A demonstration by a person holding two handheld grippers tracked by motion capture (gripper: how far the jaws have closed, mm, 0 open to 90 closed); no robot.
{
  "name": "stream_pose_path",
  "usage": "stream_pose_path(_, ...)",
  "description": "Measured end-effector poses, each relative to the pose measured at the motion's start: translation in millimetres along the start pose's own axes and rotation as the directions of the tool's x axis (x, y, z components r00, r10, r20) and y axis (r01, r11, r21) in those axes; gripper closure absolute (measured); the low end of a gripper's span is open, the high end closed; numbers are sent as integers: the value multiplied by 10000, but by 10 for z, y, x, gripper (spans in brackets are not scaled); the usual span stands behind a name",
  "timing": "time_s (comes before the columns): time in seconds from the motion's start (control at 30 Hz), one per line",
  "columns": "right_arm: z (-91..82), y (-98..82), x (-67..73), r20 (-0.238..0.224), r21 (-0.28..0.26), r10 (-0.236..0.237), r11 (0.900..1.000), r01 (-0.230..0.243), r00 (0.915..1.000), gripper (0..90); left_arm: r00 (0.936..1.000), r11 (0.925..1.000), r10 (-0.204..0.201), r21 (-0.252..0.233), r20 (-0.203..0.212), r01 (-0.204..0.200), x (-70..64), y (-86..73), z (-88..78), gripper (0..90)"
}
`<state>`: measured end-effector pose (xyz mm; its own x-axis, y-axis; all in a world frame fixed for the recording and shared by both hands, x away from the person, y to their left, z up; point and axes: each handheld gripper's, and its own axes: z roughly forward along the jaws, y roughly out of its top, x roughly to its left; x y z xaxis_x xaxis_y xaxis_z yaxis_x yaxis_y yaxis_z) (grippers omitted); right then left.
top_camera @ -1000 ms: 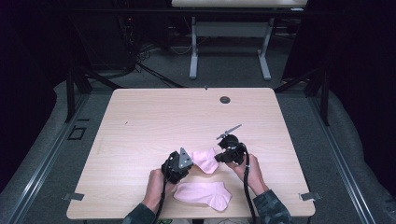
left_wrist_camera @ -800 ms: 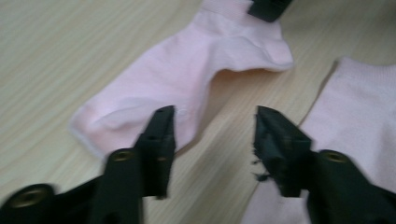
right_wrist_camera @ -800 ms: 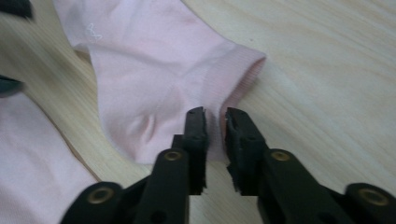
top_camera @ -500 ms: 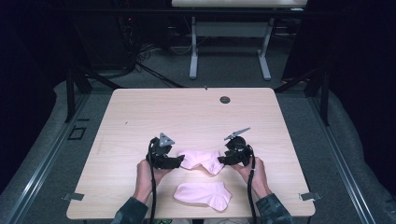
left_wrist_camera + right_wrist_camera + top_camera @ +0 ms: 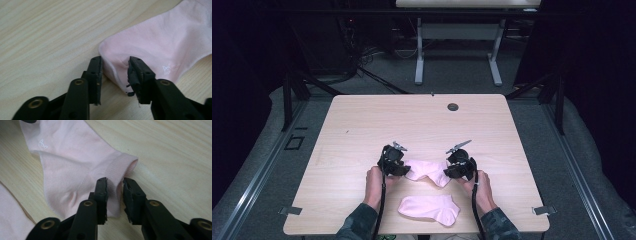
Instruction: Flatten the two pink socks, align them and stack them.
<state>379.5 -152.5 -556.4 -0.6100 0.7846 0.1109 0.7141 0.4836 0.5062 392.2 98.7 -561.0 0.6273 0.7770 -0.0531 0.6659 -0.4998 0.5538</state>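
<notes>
A pink sock [image 5: 427, 170] lies flat on the wooden table [image 5: 412, 120], stretched sideways between my two grippers. My left gripper [image 5: 404, 167] is at its toe end. In the left gripper view the jaws [image 5: 114, 67] have just been closing, and a bunched fold of the toe [image 5: 160, 42] is pinched between them. My right gripper [image 5: 447, 170] is at the ribbed cuff. There too the jaws [image 5: 115, 187] have just been closing, and they press on the cuff edge of the sock [image 5: 70, 160]. A second pink sock [image 5: 429, 209] lies flat near the front edge.
A dark round grommet [image 5: 453, 106] sits near the table's far edge. Bare wood stretches behind and to both sides of the socks. A corner of the second sock [image 5: 10, 212] lies at the lower left of the right gripper view. Beyond the table stand desk legs on a grey floor.
The left gripper has moved left and away from the right one. The sock, bunched between them a second ago, now lies spread flat. The right hand has hardly moved.
</notes>
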Motion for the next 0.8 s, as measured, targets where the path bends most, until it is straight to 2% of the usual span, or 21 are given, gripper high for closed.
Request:
stream_pose_path(0.1, 10, -14, 5, -13, -56, -81, 10000, 81, 10000, 783, 10000, 10000, 68, -49, 8, -68, -7, -8, 9, 724)
stream_pose_path(0.2, 5, -17, 3, -12, 148, -427, 9990, 427, 9991, 806, 9997, 9997, 225, -84, -70, -226, -17, -11, 12, 798)
stream_pose_path(0.23, 5, -17, 3, -12, 148, -427, 9990, 427, 9991, 806, 9996, 9996, 256, -124, -81, -257, -22, -14, 13, 798)
stream_pose_path(0.3, 4, -38, -11, -153, 47, -324, 9995, 325, 9994, 839, 9993, 9992, 350, -184, -158, -353, -29, -22, 15, 860)
stream_pose_path(0.47, -21, -89, -26, -276, -281, -44, 9996, 37, 9996, 857, 9996, 9992, 286, -268, 16, -285, -7, -36, -2, 879)
stream_pose_path(0.53, -45, -95, -32, -281, -164, -64, 9998, 60, 9996, 858, 9997, 9988, 149, -464, 176, -140, -8, -36, -38, 880)
stream_pose_path(0.6, -84, -112, -29, -363, -343, 55, 9994, -67, 9993, 858, 9995, 9978, 205, -639, 249, -188, -32, -33, -108, 881)
stream_pose_path(0.7, -198, -130, -25, -531, -338, -116, 9994, 98, 9985, 857, 9990, 9957, 253, -901, 380, -218, -76, -44, -247, 881)
stream_pose_path(0.8, -336, -150, 9, -695, -391, -168, 9991, 141, 9974, 856, 9971, 9950, 241, -984, 719, -170, -126, -60, -379, 880)
